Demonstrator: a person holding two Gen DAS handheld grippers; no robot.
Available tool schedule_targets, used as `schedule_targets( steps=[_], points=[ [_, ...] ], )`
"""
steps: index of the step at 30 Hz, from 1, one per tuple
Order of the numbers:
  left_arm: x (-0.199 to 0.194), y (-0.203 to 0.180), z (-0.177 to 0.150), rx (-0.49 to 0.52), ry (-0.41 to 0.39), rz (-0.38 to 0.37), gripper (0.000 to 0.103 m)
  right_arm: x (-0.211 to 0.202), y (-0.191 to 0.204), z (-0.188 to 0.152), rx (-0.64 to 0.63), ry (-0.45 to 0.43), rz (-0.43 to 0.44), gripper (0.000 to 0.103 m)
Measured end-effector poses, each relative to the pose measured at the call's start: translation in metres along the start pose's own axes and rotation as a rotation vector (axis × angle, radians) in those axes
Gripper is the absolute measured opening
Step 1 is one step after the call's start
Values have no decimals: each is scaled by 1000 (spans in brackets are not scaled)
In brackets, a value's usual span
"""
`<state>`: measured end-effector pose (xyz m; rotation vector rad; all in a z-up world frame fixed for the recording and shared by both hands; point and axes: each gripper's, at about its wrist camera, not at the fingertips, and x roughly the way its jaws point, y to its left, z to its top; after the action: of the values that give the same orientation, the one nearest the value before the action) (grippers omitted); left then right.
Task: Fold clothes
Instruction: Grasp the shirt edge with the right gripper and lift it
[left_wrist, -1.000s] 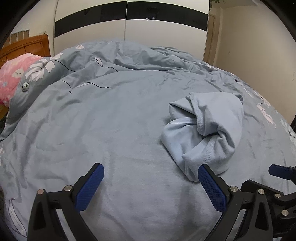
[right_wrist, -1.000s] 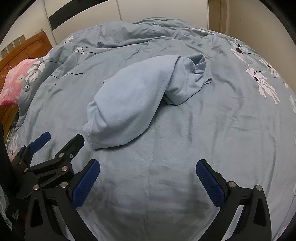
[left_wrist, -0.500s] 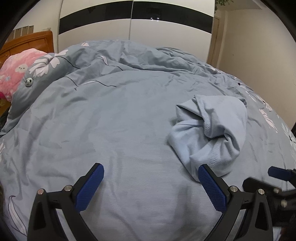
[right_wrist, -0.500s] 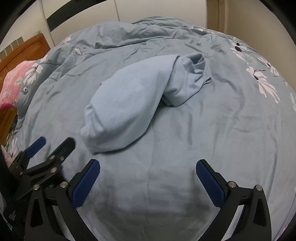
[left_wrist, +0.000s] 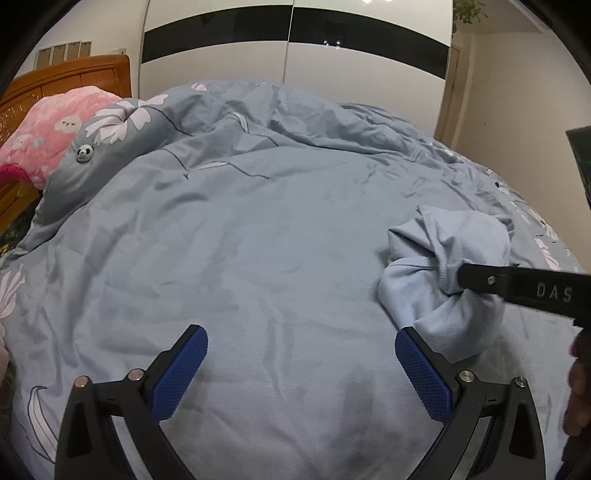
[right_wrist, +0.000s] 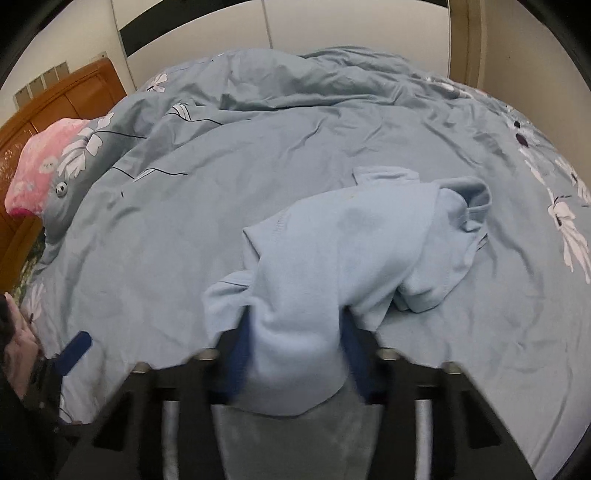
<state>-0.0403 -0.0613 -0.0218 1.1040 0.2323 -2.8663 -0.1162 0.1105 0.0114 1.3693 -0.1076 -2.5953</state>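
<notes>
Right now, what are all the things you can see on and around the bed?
light blue garment: one, pale blue, crumpled on the duvet, near end bunched in the right gripper
duvet: one, grey-blue with white flowers, covers the bed
pink pillow: one, pink with cloud faces, by the headboard
panda button: one, black and white, on the duvet's corner
headboard: one, orange-brown wood, far left
wardrobe: one, white with a black band, behind the bed
left gripper: one, black with blue pads, open above the duvet
right gripper: one, black, blurred, closed on the garment
</notes>
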Motion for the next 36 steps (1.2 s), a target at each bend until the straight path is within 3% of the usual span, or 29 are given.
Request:
schedule_targets(
  steps=[1,4,10,13,17,21,25,29,30,32,33,34,36],
  points=[
    [2,1,0,-8,3,-2,103,-2,-3,0,14,8,10,18],
    [4,4,3,-35,4,-10,103,-26,-24,0,90,27,64,14],
    [-29,1,7,-96,-34,-88,103,-113,-40,-22,91,-13,41,13],
    [-59,-4,-2,-133,-8,-133,103,-141,-52,-62,98,33,23,13],
    [-102,-2,-23,-207,52,-200,103,-158,-66,-137,116,164,8,13],
    [-142,-4,-30,-208,64,-216,103,-175,-60,-194,110,249,37,13],
    [-175,-11,-25,-182,61,-251,103,-185,-58,-208,112,237,31,13],
    [-184,-40,-31,-156,121,-357,103,-195,-56,-218,115,216,18,14],
    [-183,-50,-33,-147,146,-388,103,-197,-56,-221,116,210,15,16],
    [-175,-75,-39,-132,208,-477,103,-204,-56,-224,118,192,7,29],
    [-170,-86,-42,-128,233,-504,103,-210,-59,-224,120,174,2,41],
    [-165,-98,-45,-122,262,-528,103,-217,-63,-223,122,152,1,46],
    [-153,-117,-50,-106,309,-543,102,-233,-74,-220,132,108,-6,48]
  ],
)
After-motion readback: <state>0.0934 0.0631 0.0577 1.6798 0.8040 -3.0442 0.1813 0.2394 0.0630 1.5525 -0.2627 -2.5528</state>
